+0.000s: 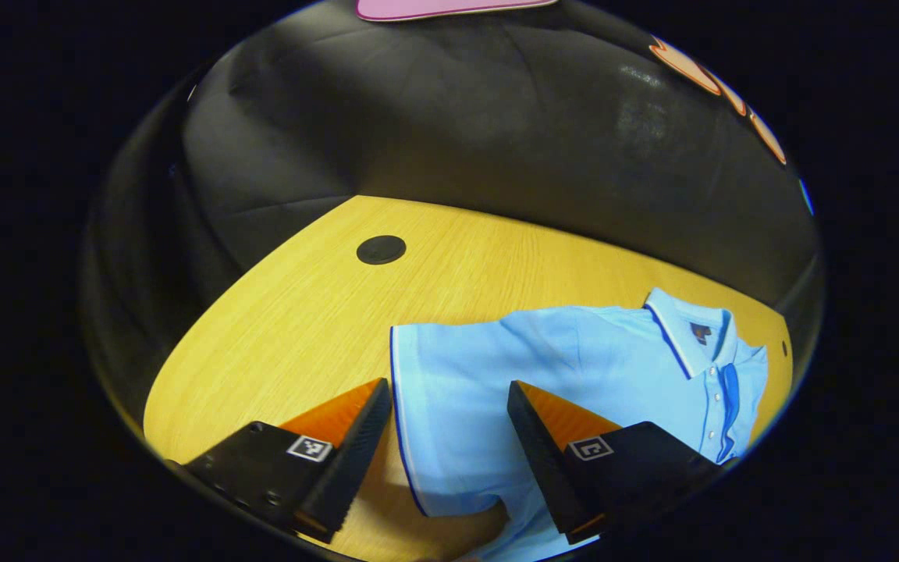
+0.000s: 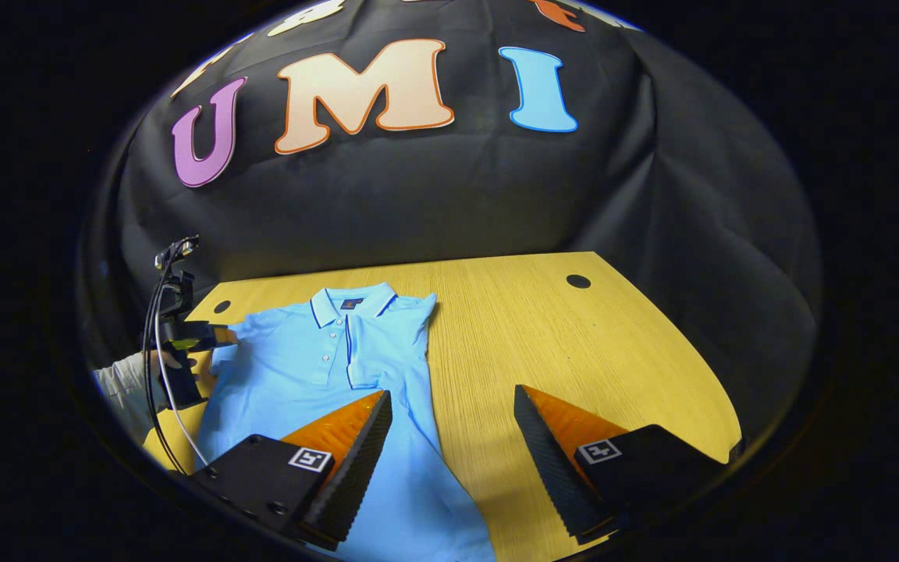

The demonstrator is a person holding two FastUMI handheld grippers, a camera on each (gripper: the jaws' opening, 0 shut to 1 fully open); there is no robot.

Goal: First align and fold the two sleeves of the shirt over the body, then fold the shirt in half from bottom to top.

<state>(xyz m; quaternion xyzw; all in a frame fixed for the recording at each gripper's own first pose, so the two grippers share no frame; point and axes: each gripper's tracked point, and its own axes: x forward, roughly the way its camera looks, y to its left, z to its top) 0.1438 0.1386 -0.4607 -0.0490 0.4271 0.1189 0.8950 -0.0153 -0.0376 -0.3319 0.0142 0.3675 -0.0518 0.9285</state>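
Care matters most on the unfolded sleeve (image 1: pixel 438 390) of the light-blue short-sleeved polo shirt (image 2: pixel 325 367), which lies flat, collar toward the wall, on the yellow wooden table (image 2: pixel 574 351); I judge the right-hand sleeve (image 2: pixel 383 347) already lies over the body, so the left gripper (image 1: pixel 449 437) should pinch near the dark-trimmed cuff and carry it across level, matching the other. That gripper's jaws stand wide apart, straddling the sleeve with nothing clamped, though whether a fingertip touches cloth I cannot tell, and the right gripper (image 2: pixel 453 449) is equally agape, empty, poised over the shirt's edge and bare table
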